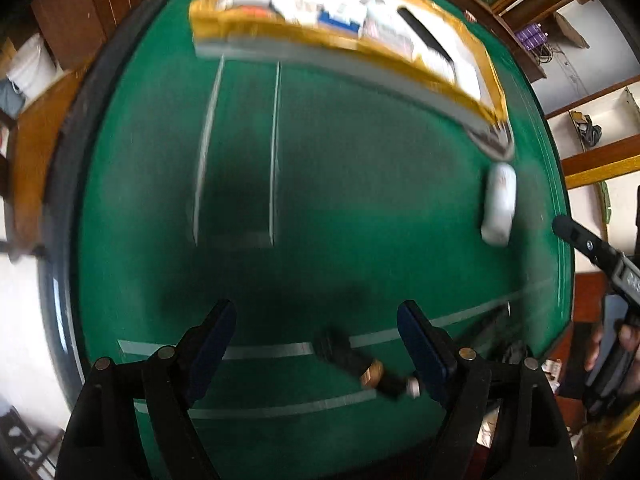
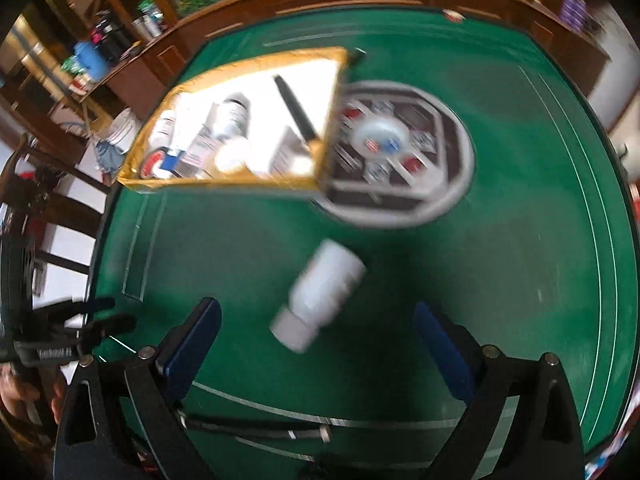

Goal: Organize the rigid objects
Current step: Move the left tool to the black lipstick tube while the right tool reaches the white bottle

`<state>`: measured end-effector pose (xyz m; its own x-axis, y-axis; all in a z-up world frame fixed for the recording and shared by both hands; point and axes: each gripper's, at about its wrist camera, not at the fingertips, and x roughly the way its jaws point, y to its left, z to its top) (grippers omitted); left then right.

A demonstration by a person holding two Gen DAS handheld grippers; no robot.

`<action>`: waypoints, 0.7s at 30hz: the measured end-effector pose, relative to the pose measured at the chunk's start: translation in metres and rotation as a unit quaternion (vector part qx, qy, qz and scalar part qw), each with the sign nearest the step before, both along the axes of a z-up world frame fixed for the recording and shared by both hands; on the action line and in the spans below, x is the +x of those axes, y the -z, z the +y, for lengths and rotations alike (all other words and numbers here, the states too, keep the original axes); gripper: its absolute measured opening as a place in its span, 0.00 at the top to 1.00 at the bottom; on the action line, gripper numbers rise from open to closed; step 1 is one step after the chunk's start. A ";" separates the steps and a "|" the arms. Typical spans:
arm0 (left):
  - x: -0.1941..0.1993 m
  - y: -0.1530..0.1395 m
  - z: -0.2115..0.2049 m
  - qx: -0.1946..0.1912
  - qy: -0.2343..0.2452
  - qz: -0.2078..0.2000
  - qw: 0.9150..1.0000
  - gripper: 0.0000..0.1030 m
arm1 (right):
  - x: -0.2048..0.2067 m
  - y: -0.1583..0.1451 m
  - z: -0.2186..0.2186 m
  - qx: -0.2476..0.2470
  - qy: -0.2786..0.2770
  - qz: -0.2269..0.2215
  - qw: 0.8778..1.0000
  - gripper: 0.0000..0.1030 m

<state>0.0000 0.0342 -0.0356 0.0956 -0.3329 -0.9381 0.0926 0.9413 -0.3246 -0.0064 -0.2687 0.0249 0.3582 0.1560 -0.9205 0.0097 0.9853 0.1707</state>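
In the left wrist view my left gripper (image 1: 316, 344) is open and empty above the green table; a small dark tube with a gold band (image 1: 366, 366) lies on the felt between its fingers. A white bottle (image 1: 499, 204) lies on its side at the right. In the right wrist view my right gripper (image 2: 316, 340) is open, and the same white bottle (image 2: 320, 296) lies on the felt just ahead of it, between the fingers. A gold-rimmed tray (image 2: 324, 120) holds several bottles, boxes and a black pen (image 2: 294, 108). The tray (image 1: 288, 34) also shows at the far side in the left wrist view.
A round grey and black carousel holder (image 2: 464, 160) stands right of the tray. A thin dark rod with a silver tip (image 2: 256, 428) lies near the table's front edge. Wooden chairs stand at the left; shelves and wooden furniture ring the table. Both views are motion-blurred.
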 end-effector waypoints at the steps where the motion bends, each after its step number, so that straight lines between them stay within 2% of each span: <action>1: -0.008 0.002 0.001 -0.003 -0.008 0.007 1.000 0.17 | -0.007 0.003 -0.004 0.001 0.009 0.003 1.000 0.06; 3: -0.021 0.008 0.003 -0.011 -0.029 0.022 0.999 0.17 | -0.015 0.006 -0.010 0.002 0.022 0.008 1.000 0.06; 5: -0.029 0.011 -0.002 -0.019 -0.026 0.030 0.999 0.17 | -0.022 0.009 -0.014 0.004 0.031 0.011 0.999 0.06; 10: -0.030 0.009 -0.023 0.000 0.015 0.017 1.000 0.18 | -0.031 0.011 -0.012 0.005 0.038 0.011 0.999 0.06; 14: -0.025 0.008 -0.032 0.013 0.016 -0.004 1.000 0.20 | -0.031 0.012 -0.005 0.010 0.035 0.012 0.999 0.06; 15: -0.023 0.007 -0.034 0.022 0.018 -0.011 1.000 0.26 | -0.032 0.012 -0.002 0.010 0.032 0.012 0.999 0.06; 18: -0.021 0.007 -0.045 0.054 0.040 -0.036 0.997 0.70 | -0.032 0.013 0.004 0.012 0.025 0.013 1.000 0.06; 19: -0.019 0.009 -0.046 0.049 0.045 -0.035 0.997 0.74 | -0.033 0.013 0.005 0.013 0.024 0.013 1.000 0.06; 21: -0.017 0.010 -0.049 0.045 0.053 -0.036 0.997 0.77 | -0.033 0.013 0.008 0.013 0.021 0.014 1.000 0.06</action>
